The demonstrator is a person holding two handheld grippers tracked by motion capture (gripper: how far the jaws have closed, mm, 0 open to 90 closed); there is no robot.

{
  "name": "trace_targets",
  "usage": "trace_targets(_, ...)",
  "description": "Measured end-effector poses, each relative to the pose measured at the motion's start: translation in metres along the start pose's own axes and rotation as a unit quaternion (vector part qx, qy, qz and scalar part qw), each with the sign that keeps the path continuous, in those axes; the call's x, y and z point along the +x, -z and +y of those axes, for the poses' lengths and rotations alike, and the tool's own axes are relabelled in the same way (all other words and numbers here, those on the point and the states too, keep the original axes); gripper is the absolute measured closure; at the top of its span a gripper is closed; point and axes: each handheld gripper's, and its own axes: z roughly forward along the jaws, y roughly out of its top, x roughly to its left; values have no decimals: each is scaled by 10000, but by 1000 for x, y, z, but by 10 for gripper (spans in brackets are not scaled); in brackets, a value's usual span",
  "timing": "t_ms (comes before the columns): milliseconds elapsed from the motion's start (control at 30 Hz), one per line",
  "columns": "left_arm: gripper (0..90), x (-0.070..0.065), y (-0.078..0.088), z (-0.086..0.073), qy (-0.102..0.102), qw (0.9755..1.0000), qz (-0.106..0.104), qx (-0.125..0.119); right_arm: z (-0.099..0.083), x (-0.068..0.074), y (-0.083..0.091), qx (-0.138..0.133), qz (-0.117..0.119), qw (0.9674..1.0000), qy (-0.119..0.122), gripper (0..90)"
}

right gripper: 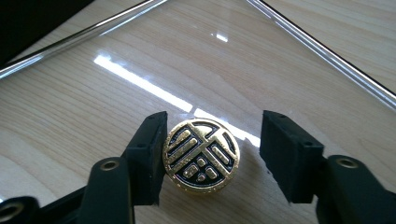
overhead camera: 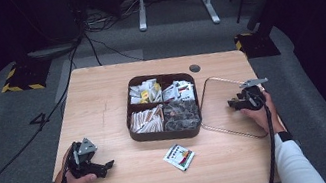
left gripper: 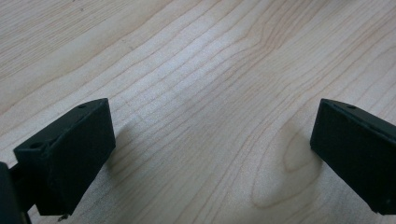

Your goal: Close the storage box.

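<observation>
1. The left gripper (left gripper: 212, 154) hovers low over bare table (left gripper: 196, 70), jaws spread wide with nothing between them.
2. The right gripper (right gripper: 212, 156) stands over a clear lid (right gripper: 289, 79); its jaws are parted around the lid's gold knob (right gripper: 201, 156), one touching it, the other just clear.
3. A divided tray (overhead camera: 166, 132) of sachets lies between the grippers, and a loose sachet (overhead camera: 179, 157) lies near it.

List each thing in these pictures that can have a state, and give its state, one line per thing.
Box: lid off, four compartments filled.
Glass lid: flat on the table beside the box.
Gold knob: between the right gripper's jaws.
Packet: loose on the table.
Left gripper: open.
Right gripper: open.
</observation>
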Motion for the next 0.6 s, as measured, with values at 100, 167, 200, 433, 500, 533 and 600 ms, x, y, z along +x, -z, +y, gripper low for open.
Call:
trace_targets(100,5,-1,0,-1,36,10000,35,-25,0,1,0,0,53,10000,25,493)
trace_targets(167,5,-1,1,-1,30,10000,55,-22,0,2,0,-2,112,9999,33,556)
trace_targets(200,5,-1,1,-1,29,10000,49,-23,0,3,-1,0,131,9999,59,585)
trace_targets(433,5,-1,1,-1,25,10000,61,-25,-4,4,0,-73,137,9999,-34,589)
trace_targets(500,5,-1,1,-1,30,10000,51,-13,-5,4,1,-112,143,9998,-87,590)
trace_targets(533,5,-1,1,-1,30,10000,51,-14,-6,4,1,-119,143,9998,-95,590)
trace_targets(600,5,-1,1,-1,31,10000,52,-14,-7,3,1,-144,153,9997,-118,591)
